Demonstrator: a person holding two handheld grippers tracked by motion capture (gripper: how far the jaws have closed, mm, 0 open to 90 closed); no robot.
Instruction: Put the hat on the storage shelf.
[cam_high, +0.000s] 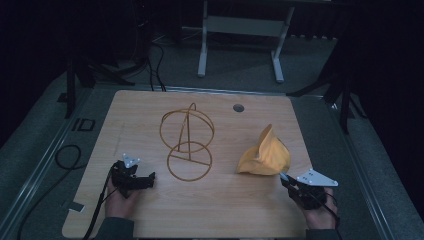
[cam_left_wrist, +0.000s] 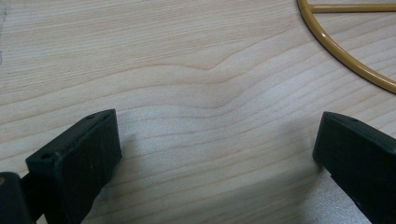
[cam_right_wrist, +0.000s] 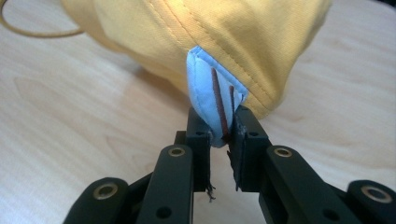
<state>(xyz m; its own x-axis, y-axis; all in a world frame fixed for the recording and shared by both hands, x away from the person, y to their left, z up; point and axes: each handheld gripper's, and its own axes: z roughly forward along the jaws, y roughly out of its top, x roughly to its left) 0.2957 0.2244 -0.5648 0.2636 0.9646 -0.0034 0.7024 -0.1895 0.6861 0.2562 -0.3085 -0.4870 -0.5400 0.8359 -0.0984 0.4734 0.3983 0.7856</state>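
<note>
The right claw (cam_right_wrist: 223, 140), low in the frame's right, pinches a pale blue tag (cam_right_wrist: 212, 100) on a crumpled yellow cap (cam_high: 264, 154) lying right of centre on the tabletop (cam_high: 150, 210). The left claw (cam_high: 145, 181) gapes wide and empty beside a gold wire stand (cam_high: 187, 142).

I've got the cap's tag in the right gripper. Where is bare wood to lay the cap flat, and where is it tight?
Bare wood: between the wire stand and yellow cap, along the near edge between both grippers, and the far left corner. Tight: the middle, where the stand's rings stand, and beside the left gripper, close to the base ring.
</note>
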